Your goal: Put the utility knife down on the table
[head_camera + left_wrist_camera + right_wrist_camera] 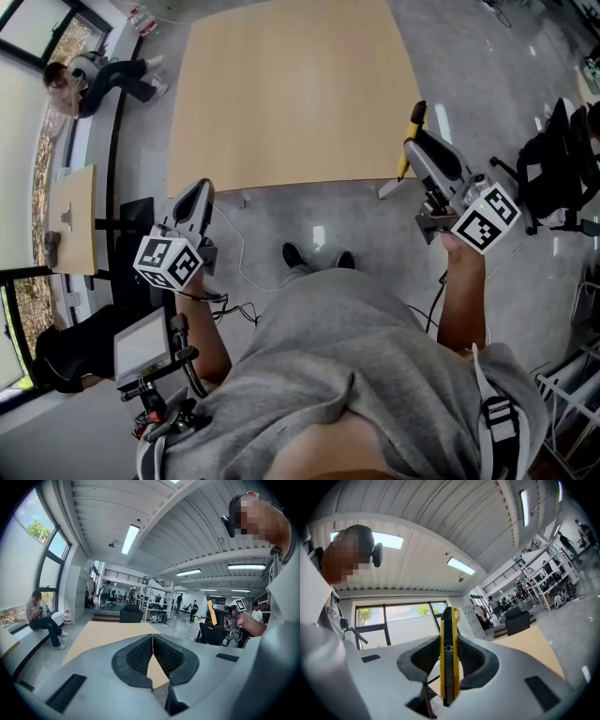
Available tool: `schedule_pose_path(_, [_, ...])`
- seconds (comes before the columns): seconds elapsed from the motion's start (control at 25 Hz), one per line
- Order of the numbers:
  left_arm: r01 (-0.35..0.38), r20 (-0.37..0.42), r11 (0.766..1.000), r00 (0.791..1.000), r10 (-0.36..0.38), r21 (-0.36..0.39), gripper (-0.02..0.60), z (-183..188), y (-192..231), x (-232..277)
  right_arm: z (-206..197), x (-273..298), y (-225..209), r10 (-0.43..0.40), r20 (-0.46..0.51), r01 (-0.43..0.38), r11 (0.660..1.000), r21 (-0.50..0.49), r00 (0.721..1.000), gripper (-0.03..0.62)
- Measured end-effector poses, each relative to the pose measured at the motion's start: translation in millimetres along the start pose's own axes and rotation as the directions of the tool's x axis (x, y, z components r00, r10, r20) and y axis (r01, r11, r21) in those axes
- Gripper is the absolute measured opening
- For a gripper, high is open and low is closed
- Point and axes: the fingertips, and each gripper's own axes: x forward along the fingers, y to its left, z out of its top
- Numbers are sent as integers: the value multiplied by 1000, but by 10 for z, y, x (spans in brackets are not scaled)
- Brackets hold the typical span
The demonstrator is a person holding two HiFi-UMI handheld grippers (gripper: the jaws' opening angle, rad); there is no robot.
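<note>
**Desk:** Overhead, which hand has the tool?

**Photographer:** The person's grey right gripper, with a marker cube at its back, is clamped on a slim yellow-and-black plastic utility knife. In its own view the right gripper has both black ribbed pads pressed on the flat sides of the handle. The jaws are only as far apart as the handle is thick. The utility knife stands upright between them, with its top end sticking out past the tips.

**Desk:** And where is that against the table?

**Photographer:** Clear of it. The pale rectangular wooden table lies ahead and to the left of the right gripper. The knife is held in the air just beside the table's near right corner, not touching the top.

**Desk:** The other hand?

**Photographer:** The matching grey left gripper hovers by the table's near left corner, well apart from the knife. In its own view the left gripper has its jaw tips pressed together with nothing between them. A wedge of the table shows through the gap lower down. The knife shows off to its right, held up.

**Desk:** Background?

**Photographer:** A seated person in dark clothes is by the window, far left of the left gripper. A black office chair stands just right of the right gripper.
</note>
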Motion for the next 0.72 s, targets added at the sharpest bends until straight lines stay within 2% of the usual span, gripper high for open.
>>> schedule_pose_path(0.08, [15,5,1000,1000,-15,-1,8,17,111,61,-10,97,5,-11,5,11,1000,-6,1000,118])
schedule_pose_path(0.28, [59,20,998,998,-59,-7,8,166,752,267,-56,694,21,-51,1,52,998,-24,999,118])
schedule_pose_path(0.52, [107,48,994,993,-107,-4,7,321,1198,315,-4,1036,225,-91,25,93,994,-62,995,118])
schedule_pose_path(0.72, [157,62,988,986,-157,-4,7,336,1689,361,-137,1442,417,-129,36,132,988,-85,991,118])
